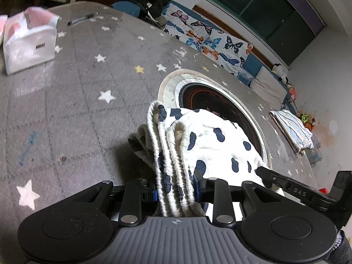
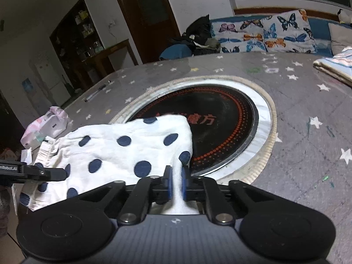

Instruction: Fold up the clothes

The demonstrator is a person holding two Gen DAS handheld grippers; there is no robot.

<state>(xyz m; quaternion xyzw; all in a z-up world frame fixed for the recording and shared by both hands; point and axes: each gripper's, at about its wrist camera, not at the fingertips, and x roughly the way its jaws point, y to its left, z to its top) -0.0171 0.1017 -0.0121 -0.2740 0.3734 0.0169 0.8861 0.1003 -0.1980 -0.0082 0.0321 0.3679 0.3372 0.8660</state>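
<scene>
A white garment with dark blue dots (image 2: 123,151) is held over the grey star-patterned table cover (image 2: 297,136), partly above the round black hotplate (image 2: 220,132). My left gripper (image 1: 176,189) is shut on the garment's ribbed waistband (image 1: 171,154), which is bunched in several layers between the jaws. My right gripper (image 2: 176,182) is shut on the garment's other end. The garment (image 1: 220,140) hangs between the two. The right gripper's side shows in the left wrist view (image 1: 294,189), and the left gripper shows at the left edge of the right wrist view (image 2: 33,171).
A folded striped cloth (image 1: 292,129) lies at the table's far side, also in the right wrist view (image 2: 334,66). A white tissue box (image 1: 28,46) and a pen (image 1: 80,19) lie on the cover. Butterfly cushions (image 2: 264,35) line a bench behind.
</scene>
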